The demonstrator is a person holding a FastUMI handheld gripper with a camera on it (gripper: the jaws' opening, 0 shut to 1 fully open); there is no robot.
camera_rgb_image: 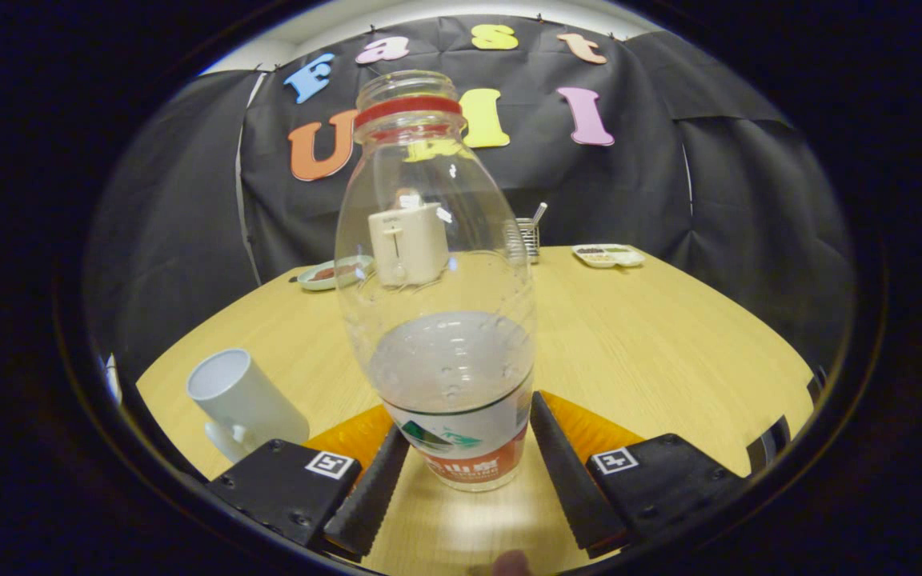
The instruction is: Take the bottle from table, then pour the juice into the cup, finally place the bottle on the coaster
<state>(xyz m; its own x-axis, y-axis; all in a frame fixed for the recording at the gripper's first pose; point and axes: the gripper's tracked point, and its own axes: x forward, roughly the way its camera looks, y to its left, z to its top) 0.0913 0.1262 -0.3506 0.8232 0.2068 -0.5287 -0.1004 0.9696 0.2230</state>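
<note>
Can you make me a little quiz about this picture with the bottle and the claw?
1. True or false: the bottle has its cap off.
2. Which side of the bottle is the white cup on?
A. left
B. right
C. behind it
3. Fill in: the bottle stands upright ___ the claw's two fingers.

Key
1. True: the neck is open above the red ring.
2. A: the cup sits left of the bottle on the wooden table.
3. Between: the fingers flank the bottle's base, spread apart, not pressing on it. An orange coaster peeks out under them.
</note>
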